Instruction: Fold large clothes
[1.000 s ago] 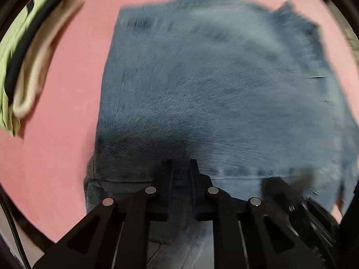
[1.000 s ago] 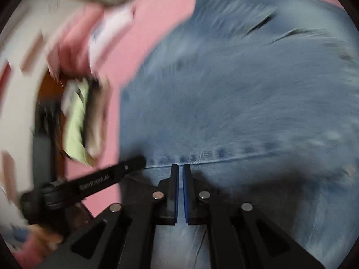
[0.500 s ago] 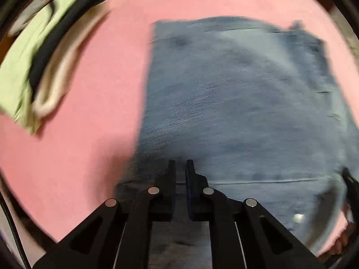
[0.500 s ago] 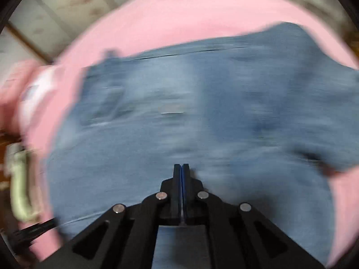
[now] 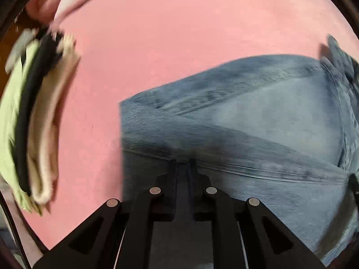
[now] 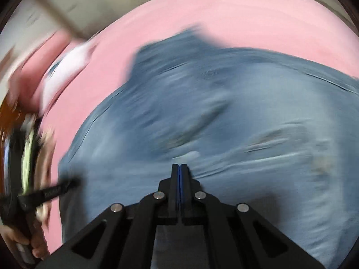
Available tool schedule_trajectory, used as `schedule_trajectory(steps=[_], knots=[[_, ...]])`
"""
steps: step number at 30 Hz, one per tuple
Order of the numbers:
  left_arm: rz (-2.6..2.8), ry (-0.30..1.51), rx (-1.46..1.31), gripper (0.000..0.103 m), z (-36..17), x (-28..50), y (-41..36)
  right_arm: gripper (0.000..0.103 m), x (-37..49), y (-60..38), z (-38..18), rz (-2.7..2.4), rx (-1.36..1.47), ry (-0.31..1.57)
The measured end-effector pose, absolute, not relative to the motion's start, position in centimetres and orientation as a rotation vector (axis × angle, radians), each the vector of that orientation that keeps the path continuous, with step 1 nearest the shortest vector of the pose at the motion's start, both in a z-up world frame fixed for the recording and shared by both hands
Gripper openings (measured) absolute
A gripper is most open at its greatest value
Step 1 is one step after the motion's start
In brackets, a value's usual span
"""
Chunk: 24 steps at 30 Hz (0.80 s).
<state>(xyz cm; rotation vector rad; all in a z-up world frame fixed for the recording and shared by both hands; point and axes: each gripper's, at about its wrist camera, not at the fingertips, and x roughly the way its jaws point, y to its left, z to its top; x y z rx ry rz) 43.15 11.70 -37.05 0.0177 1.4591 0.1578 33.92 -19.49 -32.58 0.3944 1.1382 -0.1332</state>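
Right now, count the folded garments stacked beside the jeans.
3, stacked at the left edge of the pink surface: a light green one, a black one and a cream one. More may be hidden underneath.

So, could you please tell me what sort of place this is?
Probably a home bedroom: denim jeans spread on a pink bedsheet, folded clothes stacked beside them, and tiled floor beyond the edge.

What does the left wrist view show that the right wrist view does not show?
Only the left wrist view shows the left hand-held gripper pinching a fold of the jeans, and the stacked clothes sharply. Only the right wrist view shows the right hand-held gripper, shut on the denim, a person's hand and the floor. Both show the jeans and the pink cover.
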Motion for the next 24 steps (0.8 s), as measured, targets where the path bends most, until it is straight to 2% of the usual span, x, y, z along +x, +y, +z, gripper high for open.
schedule_trajectory(steps=[2, 4, 7, 10, 11, 13, 20, 22, 24], knots=[[0.168, 1.451, 0.056, 0.009, -37.3, 43.3, 12.6, 0.0, 32.4, -23.7, -32.7, -0.278, 0.345, 1.127], [0.182, 1.435, 0.137, 0.009, -37.7, 43.3, 13.2, 0.0, 31.4, -26.2, -33.3, -0.199, 0.508, 1.122], [0.12, 1.396, 0.1, 0.009, -37.3, 42.8, 14.3, 0.0, 31.6, -24.8, -32.2, -0.276, 0.322, 1.144], [0.078, 1.38, 0.134, 0.009, -36.3, 41.2, 15.0, 0.0, 31.0, -21.9, -30.9, -0.36, 0.347, 1.143], [0.081, 1.389, 0.146, 0.011, -36.0, 40.3, 15.3, 0.0, 30.5, -21.2, -30.6, -0.357, 0.38, 1.135], [0.119, 1.406, 0.163, 0.028, -35.5, 38.2, 16.2, 0.0, 28.7, -18.8, -30.1, -0.333, 0.469, 1.127], [0.112, 1.509, 0.056, 0.035, -34.1, 29.8, 20.0, 0.003, 22.3, -8.7, -31.5, -0.179, 0.456, 1.386], [0.098, 1.538, 0.047, 0.051, -33.5, 28.1, 20.5, 0.003, 20.9, -7.0, -31.2, -0.16, 0.416, 1.419], [0.081, 1.563, 0.01, 0.052, -32.6, 26.6, 20.9, 0.005, 18.7, -5.8, -30.2, -0.193, 0.38, 1.45]])
